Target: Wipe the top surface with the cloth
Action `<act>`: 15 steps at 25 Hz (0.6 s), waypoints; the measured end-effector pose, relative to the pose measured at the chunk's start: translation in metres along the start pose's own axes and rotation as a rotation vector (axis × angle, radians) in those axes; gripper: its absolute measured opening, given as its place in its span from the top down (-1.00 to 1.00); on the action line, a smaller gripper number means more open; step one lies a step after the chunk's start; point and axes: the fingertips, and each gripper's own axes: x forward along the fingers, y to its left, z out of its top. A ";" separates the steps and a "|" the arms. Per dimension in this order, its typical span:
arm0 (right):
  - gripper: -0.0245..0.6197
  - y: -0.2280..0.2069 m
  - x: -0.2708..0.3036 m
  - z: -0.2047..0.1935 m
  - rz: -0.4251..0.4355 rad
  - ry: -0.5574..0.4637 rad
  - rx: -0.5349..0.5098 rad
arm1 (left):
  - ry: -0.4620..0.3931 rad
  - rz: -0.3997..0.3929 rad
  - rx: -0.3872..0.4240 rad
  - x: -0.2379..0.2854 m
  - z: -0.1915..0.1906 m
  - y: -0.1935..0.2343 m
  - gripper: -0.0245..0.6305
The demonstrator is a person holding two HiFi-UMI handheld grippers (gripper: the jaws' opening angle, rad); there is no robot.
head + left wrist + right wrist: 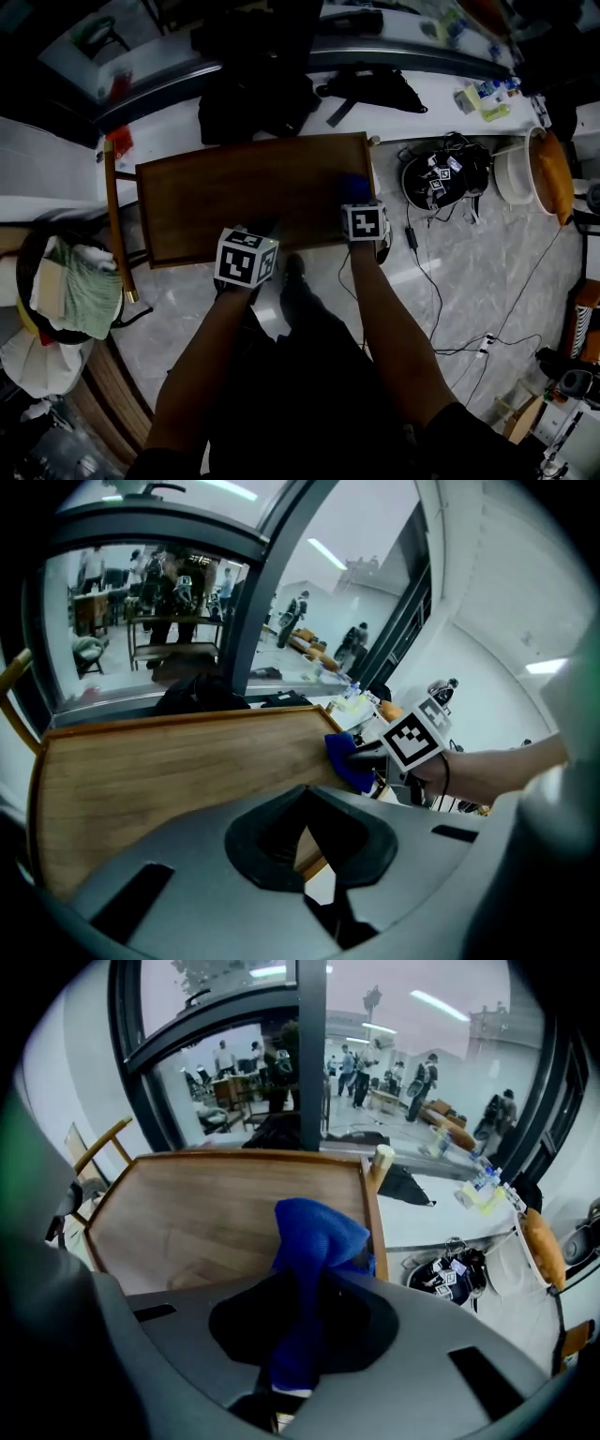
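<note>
The top surface is a brown wooden tabletop [244,192] with a raised rim, also seen in the left gripper view [169,761] and the right gripper view [216,1213]. A blue cloth [314,1241] hangs bunched in my right gripper [295,1372], which is shut on it. The cloth [354,187] rests on the table's right front corner. From the left gripper view the cloth [349,759] and the right gripper [412,738] show at the table's right edge. My left gripper [251,239] hovers at the table's front edge, its jaws [314,855] shut with nothing between them.
A wooden chair frame [112,220] stands against the table's left side. A black bag [258,94] lies behind the table. To the right on the floor are a black helmet-like bundle [441,178], a white tub [525,169] and cables [469,309]. A basket of cloths [66,286] sits at left.
</note>
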 end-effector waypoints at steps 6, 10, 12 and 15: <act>0.71 0.133 -0.031 0.048 0.193 -0.192 -0.034 | -0.058 0.088 0.005 -0.094 -0.008 0.080 0.89; 0.71 0.293 -0.041 0.070 0.431 -0.224 -0.032 | -0.086 0.158 -0.048 -0.169 -0.028 0.149 0.89; 0.71 0.366 -0.041 0.078 0.523 -0.222 -0.037 | -0.103 0.182 -0.062 -0.201 -0.034 0.178 0.89; 0.71 0.455 -0.034 0.080 0.600 -0.191 -0.061 | -0.128 0.207 -0.064 -0.239 -0.045 0.215 0.89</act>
